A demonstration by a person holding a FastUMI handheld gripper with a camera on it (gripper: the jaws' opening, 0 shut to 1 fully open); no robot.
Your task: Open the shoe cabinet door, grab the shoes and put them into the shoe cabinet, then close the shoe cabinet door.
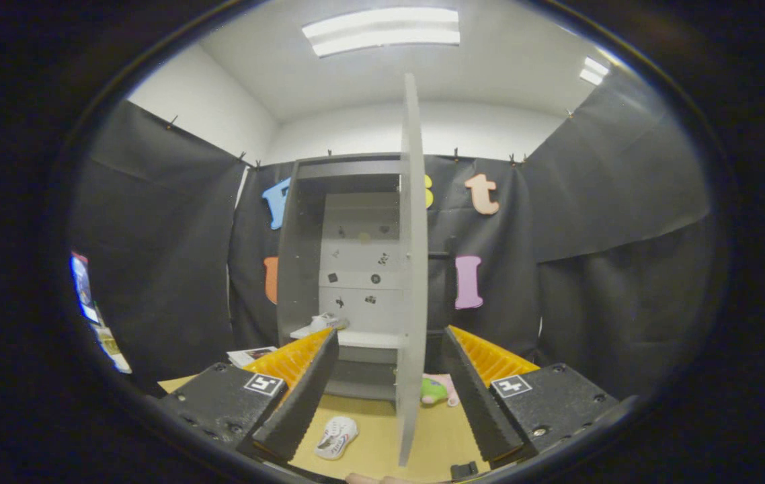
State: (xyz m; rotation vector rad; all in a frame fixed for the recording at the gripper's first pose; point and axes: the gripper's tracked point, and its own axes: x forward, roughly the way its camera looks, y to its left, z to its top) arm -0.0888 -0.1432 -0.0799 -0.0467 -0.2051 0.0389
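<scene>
The grey shoe cabinet stands ahead of me with its door swung wide, seen edge-on between my fingers. One white shoe rests on a shelf inside the cabinet. A second white shoe lies sole-up on the tan floor mat, just ahead of my left finger. My gripper is open, its fingers wide apart and holding nothing; the door's lower edge lies between them.
A green and pink soft toy sits on the floor right of the door, near my right finger. Papers lie on the floor left of the cabinet. Black cloth walls surround the booth.
</scene>
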